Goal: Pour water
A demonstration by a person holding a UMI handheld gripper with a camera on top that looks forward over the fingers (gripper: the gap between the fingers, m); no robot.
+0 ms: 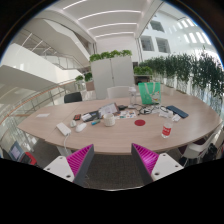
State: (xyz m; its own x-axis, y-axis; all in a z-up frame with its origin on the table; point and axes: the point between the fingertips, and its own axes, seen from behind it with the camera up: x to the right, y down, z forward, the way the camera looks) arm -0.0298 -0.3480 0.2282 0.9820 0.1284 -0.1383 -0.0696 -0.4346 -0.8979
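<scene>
The single gripper view looks across a large oval pale wooden table (60,130) in a bright atrium, with a hedge of green plants (190,70) at about two o'clock beyond the table's far rim. The hand-held gripper (113,158) sits low at six o'clock, its two fingers spread wide with their magenta pads (80,157) well apart and nothing between them; it holds nothing. Objects lie scattered across the table from ten o'clock to one o'clock: a small red-capped white bottle (166,128) stands upright at about one o'clock ahead of the right finger, a green translucent jug-like container (149,92) stands farther off at roughly twelve-thirty, and a flat red disc (140,123) lies between the fingers' line and the bottle. Which vessel holds the water cannot be told. By judgement, the coming move is a reach forward and slightly right; both upright vessels have vertical long axes, so a level, side-on approach suits them.
</scene>
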